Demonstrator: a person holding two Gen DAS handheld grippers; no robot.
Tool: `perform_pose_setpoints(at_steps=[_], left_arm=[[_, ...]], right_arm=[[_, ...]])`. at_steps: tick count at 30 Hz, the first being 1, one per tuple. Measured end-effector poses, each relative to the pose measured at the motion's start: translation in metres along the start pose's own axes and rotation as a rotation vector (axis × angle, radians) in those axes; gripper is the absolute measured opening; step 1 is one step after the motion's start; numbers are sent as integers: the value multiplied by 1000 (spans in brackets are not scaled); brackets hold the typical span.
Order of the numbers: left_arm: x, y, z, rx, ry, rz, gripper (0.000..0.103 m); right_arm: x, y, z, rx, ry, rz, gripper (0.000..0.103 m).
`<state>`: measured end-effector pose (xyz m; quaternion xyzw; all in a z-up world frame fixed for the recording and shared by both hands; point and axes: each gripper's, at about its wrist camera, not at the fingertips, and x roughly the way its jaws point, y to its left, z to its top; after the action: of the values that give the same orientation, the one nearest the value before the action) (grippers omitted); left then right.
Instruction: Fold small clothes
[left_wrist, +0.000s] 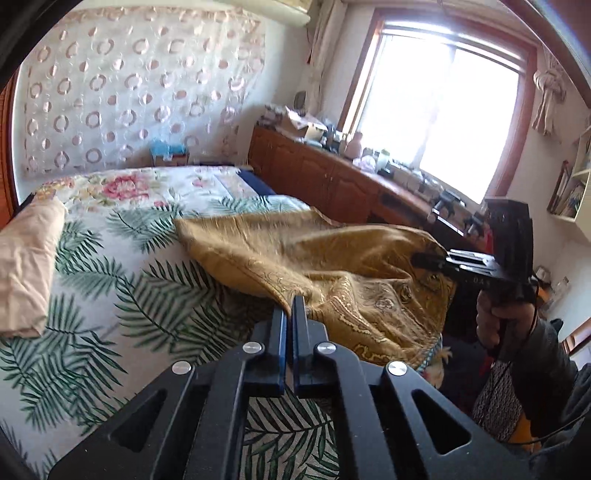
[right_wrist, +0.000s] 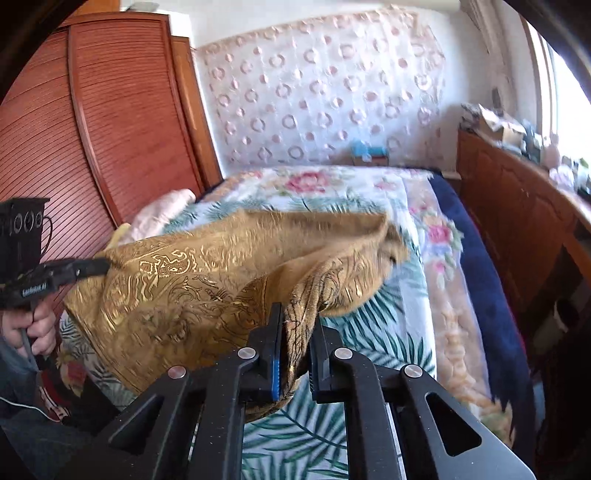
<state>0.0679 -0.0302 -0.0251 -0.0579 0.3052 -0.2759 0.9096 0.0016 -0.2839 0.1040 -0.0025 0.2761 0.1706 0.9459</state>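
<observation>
The left hand-held gripper (left_wrist: 289, 308) and the right hand-held gripper (right_wrist: 297, 317) each pinch a corner of the gold cloth (left_wrist: 332, 266), which hangs lifted over the bed (left_wrist: 110, 288). To fold it well, keep the held edge taut and level, then lower it evenly.

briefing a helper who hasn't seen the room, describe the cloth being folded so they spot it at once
Find the bed with the palm-leaf sheet. The cloth is held up over it, pinched by the left gripper and right gripper. Only it is mustard-gold with shiny swirls.
</observation>
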Motion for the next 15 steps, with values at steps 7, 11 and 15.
perform_pose_setpoints(at_steps=[7, 11, 15], left_arm=[[-33, 7, 45, 17, -96, 27, 3], [-47, 20, 96, 60, -167, 101, 3], [-67, 32, 138, 106, -249, 188, 3]], right_arm=[[-21, 21, 38, -71, -74, 39, 10], [-17, 34, 86, -136, -129, 36, 10], [-4, 49, 134, -175, -201, 15, 10]])
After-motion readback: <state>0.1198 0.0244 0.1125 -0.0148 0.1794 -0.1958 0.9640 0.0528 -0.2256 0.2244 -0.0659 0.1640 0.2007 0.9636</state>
